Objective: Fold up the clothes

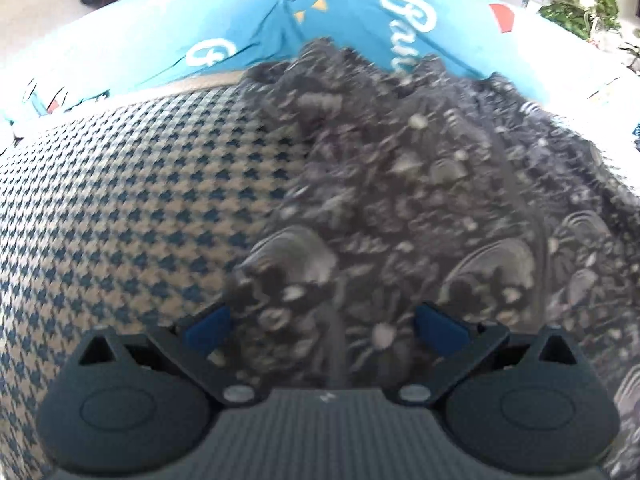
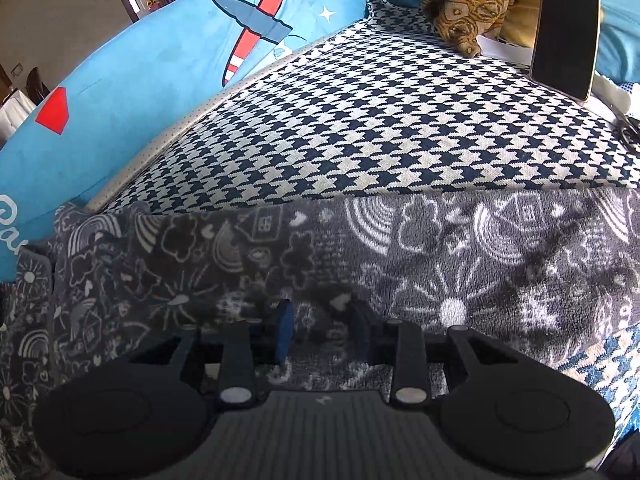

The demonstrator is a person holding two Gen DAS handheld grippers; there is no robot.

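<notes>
A houndstooth cover (image 2: pixel 400 120) in dark blue and cream spreads over the surface, edged on its far-left side by a bright blue sheet (image 2: pixel 140 60) printed with white script, a red shape and a striped plane. Across the near part of the cover lies the dark grey fleece garment (image 2: pixel 460 248), patterned with white rainbows, clouds and suns; it runs as a band from left to right in the right wrist view, and in the left wrist view it is blurred and heaped up from the near middle toward the far right. A brown patterned cushion (image 2: pixel 468 4) sits at the far right, with a dark-screened phone (image 2: pixel 564 36) propped upright beside it. The right tongs (image 2: pixel 320 338) stand partly spread over the fleece, their blue pads (image 2: pixel 285 332) on either side of a fold without pinching it. The left tongs (image 1: pixel 322 326) are spread wide, the fleece between them.
</notes>
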